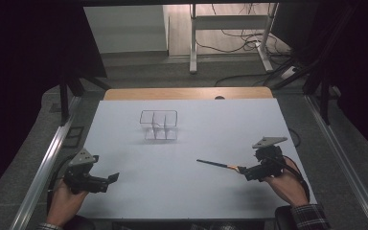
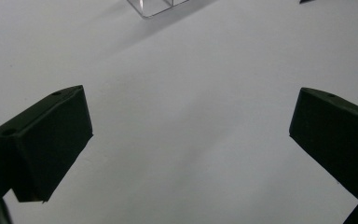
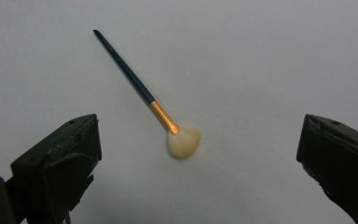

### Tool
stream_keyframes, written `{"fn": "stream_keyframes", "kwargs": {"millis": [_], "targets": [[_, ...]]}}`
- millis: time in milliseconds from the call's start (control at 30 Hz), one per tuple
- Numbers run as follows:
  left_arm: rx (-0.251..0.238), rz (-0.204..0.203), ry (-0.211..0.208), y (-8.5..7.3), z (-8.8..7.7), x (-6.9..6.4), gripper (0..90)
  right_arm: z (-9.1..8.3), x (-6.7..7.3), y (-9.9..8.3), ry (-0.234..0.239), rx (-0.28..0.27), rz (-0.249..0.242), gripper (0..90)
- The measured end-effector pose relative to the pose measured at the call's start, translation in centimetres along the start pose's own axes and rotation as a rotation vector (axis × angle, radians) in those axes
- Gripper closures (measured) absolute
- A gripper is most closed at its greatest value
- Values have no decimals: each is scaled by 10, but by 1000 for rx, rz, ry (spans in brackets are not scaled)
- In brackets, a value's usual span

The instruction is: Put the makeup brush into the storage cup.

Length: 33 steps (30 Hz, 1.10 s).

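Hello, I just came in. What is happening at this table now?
A person sits at a white table with a two-jaw gripper in each hand. The right gripper is open and hovers just behind a small fan brush, which lies flat on the table with its pale bristles toward the jaws; nothing grips it yet. The left gripper is open too and holds nothing, off to the left. A clear divided organizer stands farther back, near the middle. It looks as if the brush will be picked up next.

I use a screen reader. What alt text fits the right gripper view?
A fan brush lies on the white table between the open right gripper's black jaws. Its pale bristles point toward the camera; its gold ferrule and dark handle slant up and left.
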<state>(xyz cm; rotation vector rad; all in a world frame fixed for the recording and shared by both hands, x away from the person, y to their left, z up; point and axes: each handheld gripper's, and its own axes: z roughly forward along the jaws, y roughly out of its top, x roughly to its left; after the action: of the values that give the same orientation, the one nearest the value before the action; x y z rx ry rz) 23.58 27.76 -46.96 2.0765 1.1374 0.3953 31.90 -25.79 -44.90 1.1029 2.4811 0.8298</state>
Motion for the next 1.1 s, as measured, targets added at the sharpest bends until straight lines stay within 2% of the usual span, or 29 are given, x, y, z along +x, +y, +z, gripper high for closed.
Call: {"fn": "stream_keyframes", "kwargs": {"millis": [367, 1100], "targets": [[5, 4, 2, 0, 0, 0, 0, 7, 3, 9, 2, 18, -16, 0], [13, 18, 8, 0, 1, 0, 0, 29, 16, 32, 0, 97, -65, 0]]}}
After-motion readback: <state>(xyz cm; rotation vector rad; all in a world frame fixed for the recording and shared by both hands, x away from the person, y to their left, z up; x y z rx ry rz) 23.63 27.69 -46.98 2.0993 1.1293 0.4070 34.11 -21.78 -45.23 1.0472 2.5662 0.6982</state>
